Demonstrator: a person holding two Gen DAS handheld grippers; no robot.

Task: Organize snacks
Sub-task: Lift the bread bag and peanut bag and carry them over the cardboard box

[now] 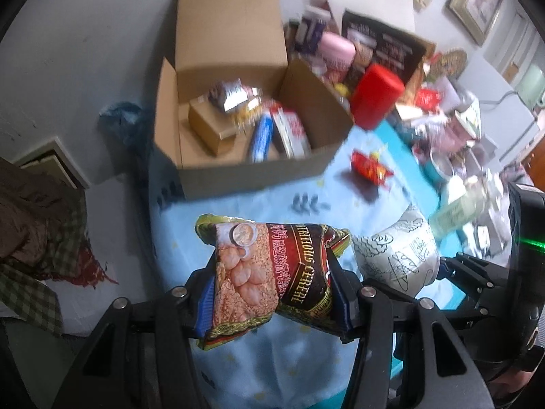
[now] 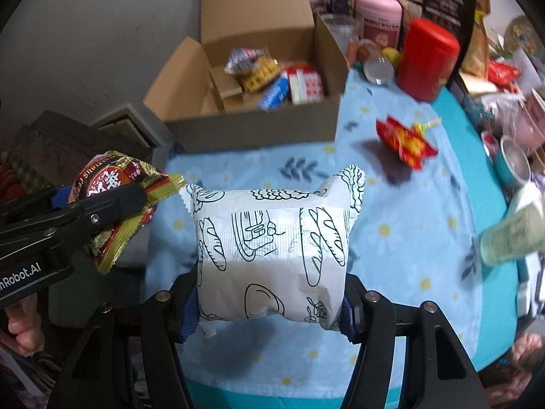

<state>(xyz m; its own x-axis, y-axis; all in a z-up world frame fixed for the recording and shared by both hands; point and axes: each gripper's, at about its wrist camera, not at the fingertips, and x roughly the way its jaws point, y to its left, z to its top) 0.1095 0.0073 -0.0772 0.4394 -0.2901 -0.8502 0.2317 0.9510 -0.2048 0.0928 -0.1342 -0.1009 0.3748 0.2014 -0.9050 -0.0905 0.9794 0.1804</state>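
- Left wrist view: black finger arms fill the bottom of the frame, and the left gripper (image 1: 272, 293) is clamped on a cereal packet (image 1: 272, 269) printed with grains and the words "NUTRITIOUS CEREAL".
- The cereal packet sits crosswise between the blue pads (image 1: 204, 306), pinched at its middle, with both crimped ends sticking out past the fingers, above the floral tablecloth (image 1: 340, 184).
- Risk, as I judge it: the foil is slick and puffy, so a quick swing could let it twist or slide out before it reaches the cardboard box (image 1: 252, 177) at upper centre.
- The box's raised flaps could also snag the overhanging ends on the way in.
- A red wrapped snack (image 1: 371, 167) still lies on the cloth right of the box.
- Right wrist view: the right gripper (image 2: 269, 306) holds a white bread-print packet (image 2: 272, 248), squeezed at its lower sides between the two pads (image 2: 189, 310), most of it standing beyond the fingertips.
- The left gripper (image 2: 112, 201) with its cereal packet (image 2: 115, 197) hangs close at centre left, the two packets nearly touching.
- Likely trouble: both heading for the cardboard box (image 2: 252, 129) at once could bump packets together, or knock the red canister (image 2: 427, 61) beside it.
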